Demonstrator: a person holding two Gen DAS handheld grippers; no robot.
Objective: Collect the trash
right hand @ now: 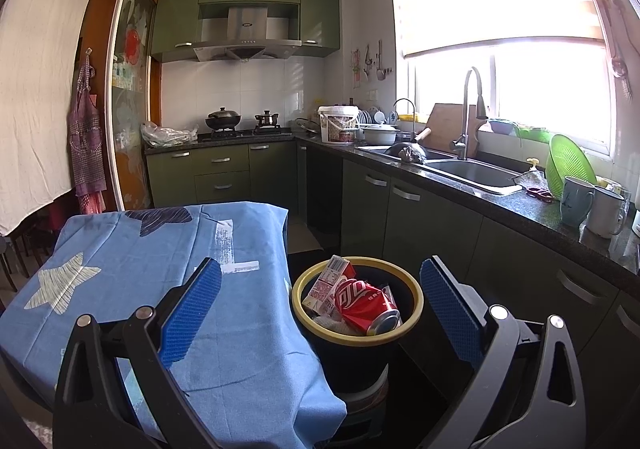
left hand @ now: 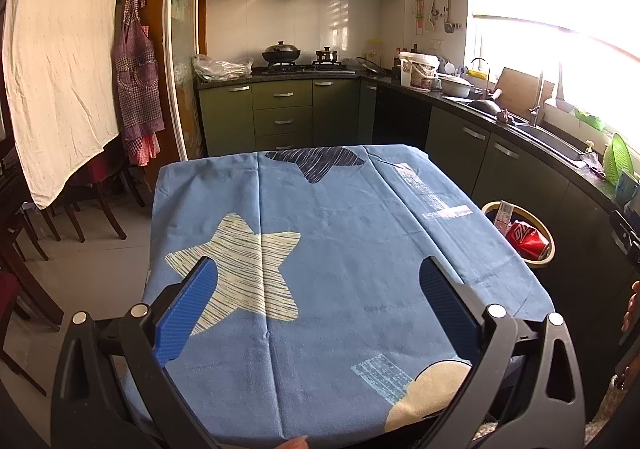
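A black bin with a yellow rim [right hand: 416, 291] stands on the floor right of the table; it also shows in the left wrist view [left hand: 550, 249]. Inside lie a crushed red cola can [right hand: 366, 305], a small carton [right hand: 328, 283] and some white paper. The can [left hand: 526, 239] and carton [left hand: 503, 214] show in the left view too. My right gripper [right hand: 320, 289] is open and empty, held above and in front of the bin. My left gripper [left hand: 318, 289] is open and empty over the table with a blue star-print cloth [left hand: 340, 249].
The table [right hand: 140, 257] sits left of the bin. A dark counter [right hand: 500, 201] with sink, faucet, mugs and a green colander runs along the right. Green cabinets and a stove [right hand: 240, 133] are at the back. Dark wooden chairs [left hand: 92, 201] stand at left.
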